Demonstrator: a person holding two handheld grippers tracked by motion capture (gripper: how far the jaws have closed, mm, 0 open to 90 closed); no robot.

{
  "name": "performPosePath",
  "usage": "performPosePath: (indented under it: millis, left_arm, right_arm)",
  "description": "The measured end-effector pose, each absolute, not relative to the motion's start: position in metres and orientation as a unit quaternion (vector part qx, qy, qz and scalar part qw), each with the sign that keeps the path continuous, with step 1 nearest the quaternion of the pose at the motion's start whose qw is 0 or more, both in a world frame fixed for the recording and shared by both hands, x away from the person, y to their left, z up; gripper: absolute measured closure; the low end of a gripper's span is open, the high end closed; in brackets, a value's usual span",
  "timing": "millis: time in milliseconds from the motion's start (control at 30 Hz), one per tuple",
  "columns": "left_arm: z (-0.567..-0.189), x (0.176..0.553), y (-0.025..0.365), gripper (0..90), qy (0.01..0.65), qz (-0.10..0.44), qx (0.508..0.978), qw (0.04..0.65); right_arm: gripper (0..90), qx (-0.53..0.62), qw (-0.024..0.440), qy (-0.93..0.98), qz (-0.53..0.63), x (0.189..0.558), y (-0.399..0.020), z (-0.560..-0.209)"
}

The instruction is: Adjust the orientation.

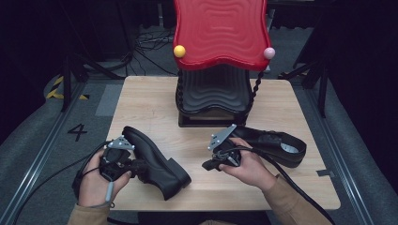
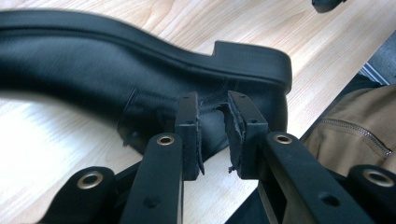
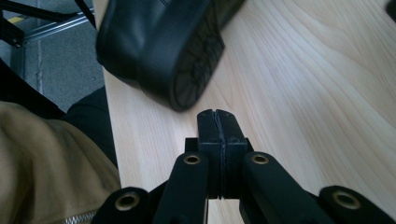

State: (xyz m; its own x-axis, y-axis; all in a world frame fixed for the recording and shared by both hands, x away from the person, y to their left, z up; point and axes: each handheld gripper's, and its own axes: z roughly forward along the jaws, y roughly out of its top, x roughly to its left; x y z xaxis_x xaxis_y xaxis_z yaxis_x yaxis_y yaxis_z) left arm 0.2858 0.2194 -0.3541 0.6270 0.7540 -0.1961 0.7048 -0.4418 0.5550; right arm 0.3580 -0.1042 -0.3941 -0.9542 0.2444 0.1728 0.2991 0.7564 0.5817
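A person seated at a wooden table (image 1: 141, 101) pinches the collar of a black leather shoe (image 1: 155, 161) lying on its side with the left gripper (image 1: 136, 166), jaws closed on the leather near the heel. The right gripper (image 1: 209, 165), jaws pressed together and empty, rests mid-table, just beside a second shoe (image 1: 277, 143). The work appears to be shoe handling beneath a red stand (image 1: 220, 33); the next move likely calls for lifting the gripped shoe without letting it slip
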Motion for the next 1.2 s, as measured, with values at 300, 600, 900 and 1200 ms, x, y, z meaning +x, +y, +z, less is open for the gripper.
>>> performPosePath:
  millis: [300, 600, 900, 1200]
  left_arm:
    - [-0.355, 0.273, 0.236, 73.1, 0.459, 0.049, 0.833, 0.305]
    - [-0.359, 0.267, 0.249, 71.2, 0.483, 0.053, 0.821, 0.300]
    - [-0.364, 0.268, 0.254, 71.2, 0.490, 0.048, 0.818, 0.299]
    - [-0.362, 0.266, 0.253, 70.9, 0.488, 0.049, 0.817, 0.304]
  right_arm:
    - [90.0, -0.106, 0.049, -0.934, -0.337, 0.351, -0.074, -0.398]
    - [90.0, -0.085, 0.052, -0.932, -0.347, 0.346, -0.052, -0.405]
    - [90.0, -0.088, 0.052, -0.932, -0.347, 0.345, -0.051, -0.406]
    - [90.0, -0.099, 0.049, -0.932, -0.345, 0.350, -0.056, -0.406]
